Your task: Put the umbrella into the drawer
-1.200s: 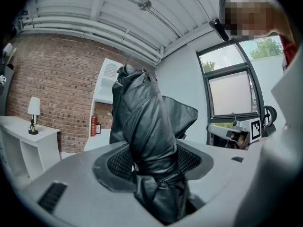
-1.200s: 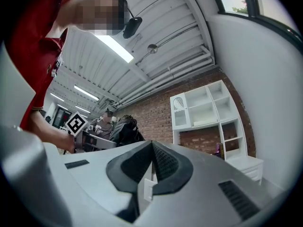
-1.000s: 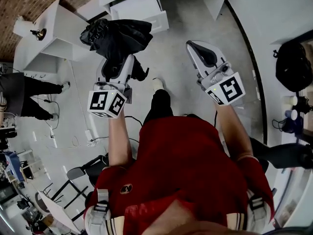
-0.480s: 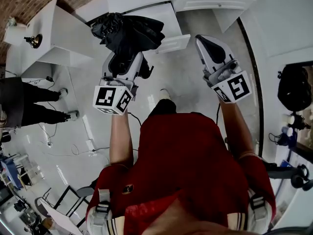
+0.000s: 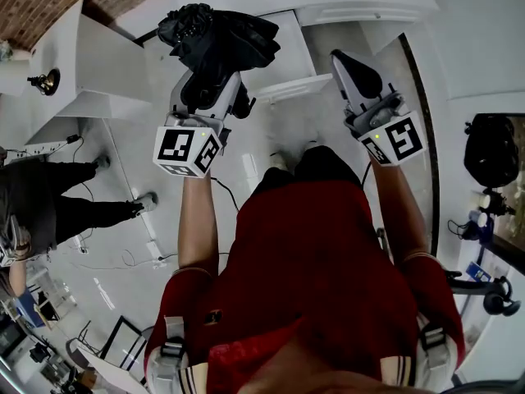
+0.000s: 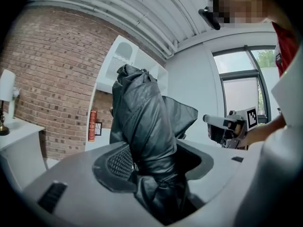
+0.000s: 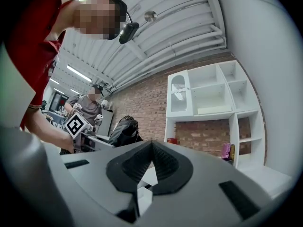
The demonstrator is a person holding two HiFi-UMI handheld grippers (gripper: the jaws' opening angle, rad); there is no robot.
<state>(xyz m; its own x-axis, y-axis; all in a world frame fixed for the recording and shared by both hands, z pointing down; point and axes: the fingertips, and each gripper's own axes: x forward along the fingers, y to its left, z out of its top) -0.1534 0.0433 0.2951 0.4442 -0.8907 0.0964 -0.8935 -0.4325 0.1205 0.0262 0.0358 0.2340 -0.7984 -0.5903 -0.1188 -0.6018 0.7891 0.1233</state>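
Item list, as I see it:

1. L gripper [image 5: 203, 97]: my fingers stand wide apart but clamped on the umbrella [image 5: 217, 39]. The ribbed pad [image 6: 118, 162] presses on the black fabric, and the bundle fills the gap.
2. Umbrella: black, folded, cloth loose and crumpled. It sticks out fwd past my L fingertips. In the head view it hangs over the far left part of the drawer [image 5: 291, 52]. Can't tell whether it touches the drawer.
3. Drawer: white, pulled out, front edge toward me. It sits between my two grippers in the head view.
4. R gripper [image 5: 354, 76]: fingers closed tip to tip, nothing between them. It is held beside the drawer's right front corner, apart from the umbrella.
5. Desk [image 5: 90, 56]: white, left of the drawer.
6. Brick wall [image 6: 52, 70]: behind the furniture.
7. Shelf unit [image 7: 213, 93]: white, open compartments, set against the brick.
8. Person [image 5: 49, 195]: stands at far left, dark trousers.
9. Bag [image 5: 492, 150]: black, far right, well apart from everything else.
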